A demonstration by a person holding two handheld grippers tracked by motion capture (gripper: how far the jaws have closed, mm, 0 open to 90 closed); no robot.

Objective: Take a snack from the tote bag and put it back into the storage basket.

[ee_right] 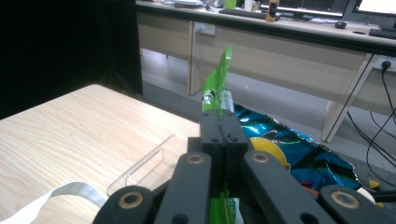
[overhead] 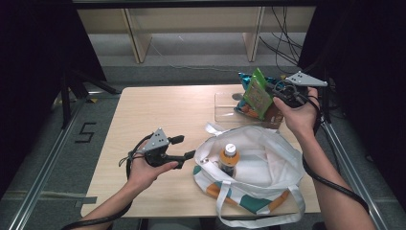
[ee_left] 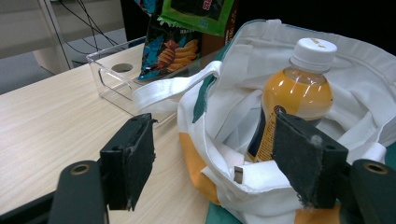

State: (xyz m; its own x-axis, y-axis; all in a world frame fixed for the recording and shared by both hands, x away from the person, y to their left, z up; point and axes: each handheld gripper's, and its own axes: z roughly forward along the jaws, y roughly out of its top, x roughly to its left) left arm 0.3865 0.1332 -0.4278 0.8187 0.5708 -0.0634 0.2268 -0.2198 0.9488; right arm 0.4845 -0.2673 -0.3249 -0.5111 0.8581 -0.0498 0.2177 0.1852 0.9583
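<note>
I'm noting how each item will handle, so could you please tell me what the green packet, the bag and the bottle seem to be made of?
Green packet: thin glossy plastic film, judging by its sheen and crinkled edge.
Bag: white woven cloth, matte, with stitched strap and soft folds.
Bottle: clear plastic, probably, showing orange drink, with a white ribbed cap.

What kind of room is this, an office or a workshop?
Probably an office-like lab: long desks with monitors stand behind, loose cables trail on the floor, and dark curtains screen the wooden table.
</note>
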